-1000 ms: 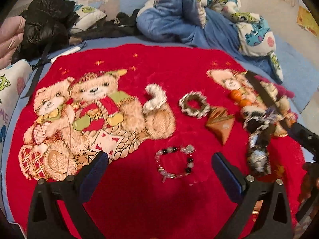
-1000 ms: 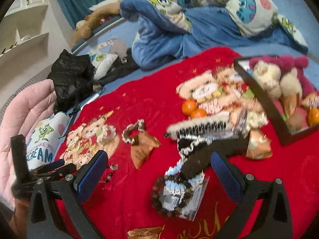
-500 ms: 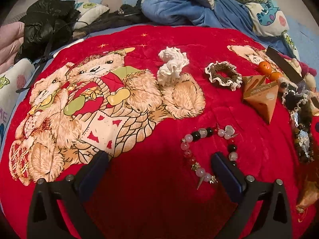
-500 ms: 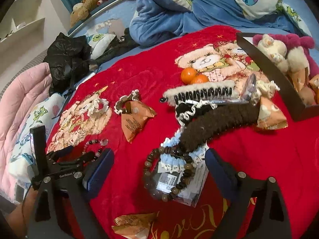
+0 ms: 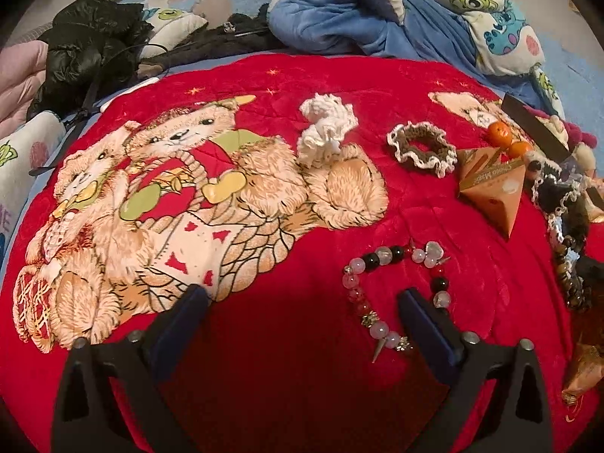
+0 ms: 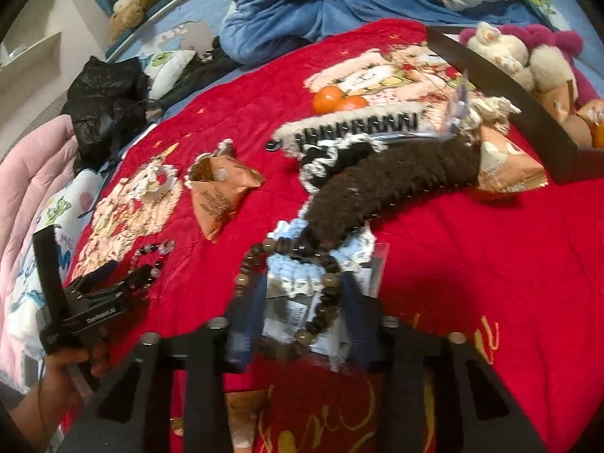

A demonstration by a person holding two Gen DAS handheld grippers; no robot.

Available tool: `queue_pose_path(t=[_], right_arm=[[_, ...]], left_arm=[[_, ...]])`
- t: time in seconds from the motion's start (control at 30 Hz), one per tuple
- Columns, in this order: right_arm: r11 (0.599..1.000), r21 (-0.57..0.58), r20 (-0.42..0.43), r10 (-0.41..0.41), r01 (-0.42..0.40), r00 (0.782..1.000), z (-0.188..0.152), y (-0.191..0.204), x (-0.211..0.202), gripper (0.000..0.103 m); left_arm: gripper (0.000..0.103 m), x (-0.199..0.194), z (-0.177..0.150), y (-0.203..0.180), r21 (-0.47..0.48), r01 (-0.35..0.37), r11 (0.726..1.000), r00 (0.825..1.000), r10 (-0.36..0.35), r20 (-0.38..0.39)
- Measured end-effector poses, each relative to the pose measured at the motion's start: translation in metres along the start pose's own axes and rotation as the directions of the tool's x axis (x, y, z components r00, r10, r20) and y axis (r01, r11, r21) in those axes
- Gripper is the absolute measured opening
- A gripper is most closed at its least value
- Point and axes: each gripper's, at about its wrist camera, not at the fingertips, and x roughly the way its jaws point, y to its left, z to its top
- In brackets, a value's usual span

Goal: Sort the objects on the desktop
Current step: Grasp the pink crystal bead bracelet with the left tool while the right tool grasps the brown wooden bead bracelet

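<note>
While the left gripper (image 5: 302, 311) gapes, the right gripper's (image 6: 298, 309) closing jaws pinch the wooden bead bracelet (image 6: 321, 302).

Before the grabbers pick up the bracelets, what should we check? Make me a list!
1. Right gripper fingers have just been closing around the brown bead bracelet: ok.
2. Fingers pressing the bracelet firmly: cannot tell, blurred.
3. Bracelet free of the blue-and-white scrunchie and plastic packet under it: not ok, they overlap.
4. Left gripper open: ok.
5. Glass bead bracelet between the left fingers: not ok, only partly; its right side lies past the right finger.
</note>
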Motion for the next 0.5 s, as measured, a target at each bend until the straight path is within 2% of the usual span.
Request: queue_pose_path(t=[0.03,0.07,0.1,0.13,0.17,0.23,0.3,0.5], right_arm=[[1.0,0.009,0.0,-0.003,0.003,1.0,0.0,-0.002,0.0,0.021],[1.0,0.028,-0.002,0.009,-0.009,1.0,-0.001,-0.005,0.0,0.015],[0.999,0.037,-0.004,0.016,-0.015,1.0,-0.002,-0.007,-0.001,0.015],[0.999,0.041,-0.004,0.023,-0.022,1.0,-0.002,-0.007,-0.002,0.014],[0.999,0.042,-0.005,0.031,-0.03,1.0,-0.003,-0.007,-0.003,0.012],[0.998,0.042,-0.008,0.035,-0.035,0.999,-0.004,-0.005,-0.005,0.012],[0.998,0.045,-0.006,0.046,-0.046,0.999,-0.006,-0.003,-0.007,0.011],[0.997,0.018,0.001,0.074,-0.074,0.997,-0.009,0.011,-0.017,0.011]], left_arm=[[0.086,-0.002,0.0,0.001,-0.005,0.0,1.0,1.0,0.0,0.007],[0.073,-0.007,0.001,0.001,-0.012,0.006,1.0,1.0,-0.006,0.016],[0.06,-0.009,0.0,0.002,-0.017,0.018,1.0,1.0,-0.018,0.021],[0.054,-0.011,0.001,0.002,-0.02,0.028,0.999,0.999,-0.027,0.022],[0.037,-0.016,0.0,0.001,-0.022,0.049,0.999,0.999,-0.048,0.024],[0.015,-0.021,-0.002,0.001,-0.039,0.078,0.996,0.997,-0.077,0.027],[0.009,-0.027,-0.004,0.002,-0.072,0.09,0.993,0.996,-0.088,0.028],[0.008,-0.044,-0.012,0.008,-0.119,0.126,0.985,0.992,-0.122,0.034]])
